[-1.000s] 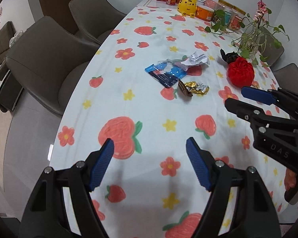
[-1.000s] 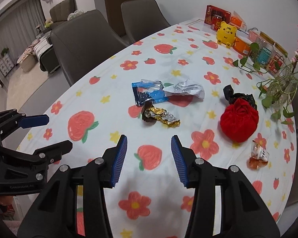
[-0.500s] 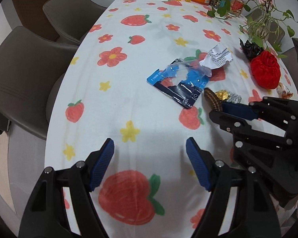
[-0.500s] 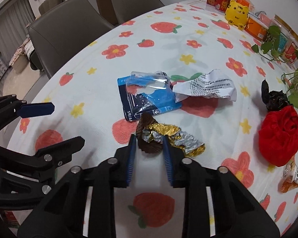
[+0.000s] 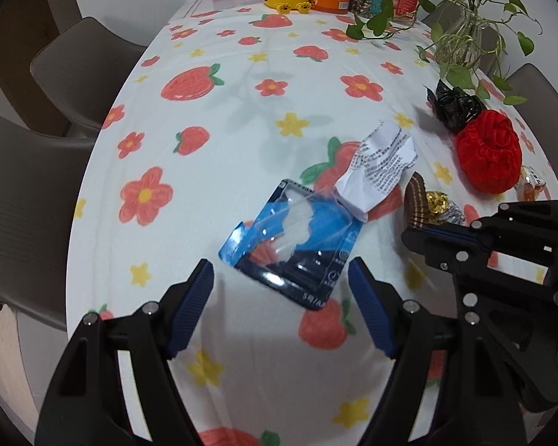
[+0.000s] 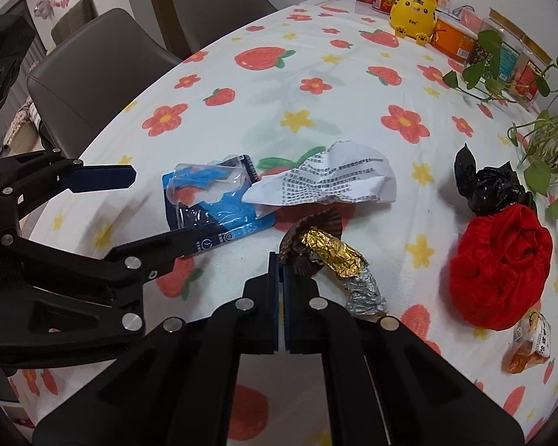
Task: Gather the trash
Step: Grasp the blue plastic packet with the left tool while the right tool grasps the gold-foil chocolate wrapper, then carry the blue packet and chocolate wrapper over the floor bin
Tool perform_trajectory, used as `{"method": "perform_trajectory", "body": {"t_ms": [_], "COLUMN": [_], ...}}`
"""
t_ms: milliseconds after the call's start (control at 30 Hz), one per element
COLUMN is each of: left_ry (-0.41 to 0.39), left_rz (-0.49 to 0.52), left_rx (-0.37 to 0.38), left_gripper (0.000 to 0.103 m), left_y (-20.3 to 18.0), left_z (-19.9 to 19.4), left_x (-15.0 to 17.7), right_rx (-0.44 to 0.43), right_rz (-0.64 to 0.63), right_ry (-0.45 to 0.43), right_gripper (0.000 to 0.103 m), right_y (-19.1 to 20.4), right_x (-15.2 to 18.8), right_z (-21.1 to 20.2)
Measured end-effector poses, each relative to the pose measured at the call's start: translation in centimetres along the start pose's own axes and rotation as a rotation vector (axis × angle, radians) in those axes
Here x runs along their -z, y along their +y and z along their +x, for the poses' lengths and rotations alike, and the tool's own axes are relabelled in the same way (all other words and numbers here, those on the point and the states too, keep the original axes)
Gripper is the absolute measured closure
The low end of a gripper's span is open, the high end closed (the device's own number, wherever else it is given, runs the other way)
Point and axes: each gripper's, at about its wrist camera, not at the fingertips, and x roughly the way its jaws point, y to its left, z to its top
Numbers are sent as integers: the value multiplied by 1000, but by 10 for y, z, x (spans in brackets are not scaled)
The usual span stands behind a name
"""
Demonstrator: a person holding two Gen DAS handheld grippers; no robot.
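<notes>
Right gripper (image 6: pixel 282 260), low in the centre of its own view, has just been closing and now has its blue pads pressed together on the edge of the brown paper cup of a gold foil wrapper (image 6: pixel 331 251); the crumpled foil trails off to the right of the jaws. Left gripper (image 5: pixel 281 290), at the bottom of its view, stands spread wide with nothing pinched, its pads on either side of the near end of a blue blister pack (image 5: pixel 297 241) that lies flat on the strawberry-print tablecloth (image 5: pixel 219 119). Just above and right of the pack, touching its corner, lies a crumpled printed paper (image 5: pixel 381 167). Further right sit a red cloth bundle (image 6: pixel 502 264) and, touching its upper edge, a black plastic bag (image 6: pixel 491 186). At the lower right edge lies a small orange packet (image 6: pixel 528 345). Along the top stand a yellow tiger figure (image 6: pixel 414 5), boxes and a leafy plant (image 5: pixel 461 37).
</notes>
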Motion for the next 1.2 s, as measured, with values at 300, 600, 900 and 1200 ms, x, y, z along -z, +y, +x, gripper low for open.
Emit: {"method": "perform_trajectory", "body": {"t_ms": [300,600,900,1200], "left_ry": [-13,-25,-37,-60], "left_rz": [59,23,-34,-100], "left_rx": [38,64,60,24], "left_gripper": [38,43,43,43], "left_y": [-9,-7,3,17], "left_z": [27,13,-24,-71], "left_x": [-12,-1,34,88], "right_rx": [2,-4,-10,-47], "right_rz": [25,16,5,-40], "right_ry": [15,12,4,-15], "right_gripper": [102,102,102,102], "right_y": [-15,-6,16,57], "right_x": [-3,-1,15,38], "right_z": [6,-1,-27,-57]}}
